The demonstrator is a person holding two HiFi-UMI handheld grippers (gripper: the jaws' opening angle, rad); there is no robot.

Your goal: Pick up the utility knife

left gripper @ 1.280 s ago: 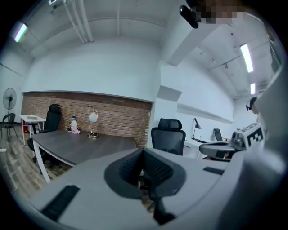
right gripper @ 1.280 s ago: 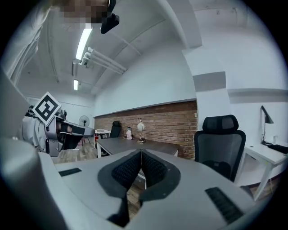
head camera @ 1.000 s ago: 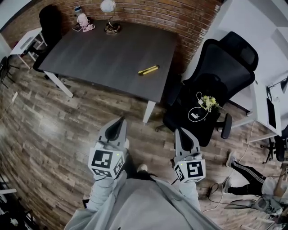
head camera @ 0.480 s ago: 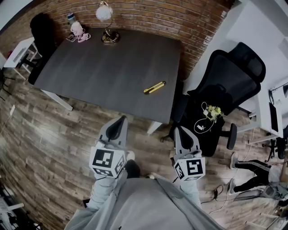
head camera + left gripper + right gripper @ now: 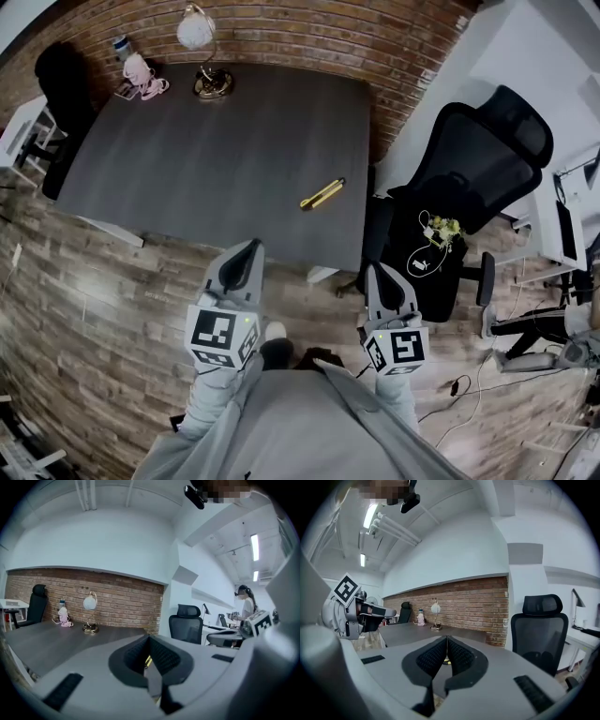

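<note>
Dark grey rectangular table bears slim yellow utility knife, 11 o'clock of right gripper. Left gripper likewise closed, empty. Advise opening right jaws, aligned across handle.

A dark grey table is seen across the upper middle of the head view, set against a brick wall. At its upper left corner a globe lamp on a brass base, a pink object and a small bottle are gathered. A black office chair is placed at the right, with a yellow-green bunch and a white cable lying on its seat. Wooden flooring is spread below
</note>
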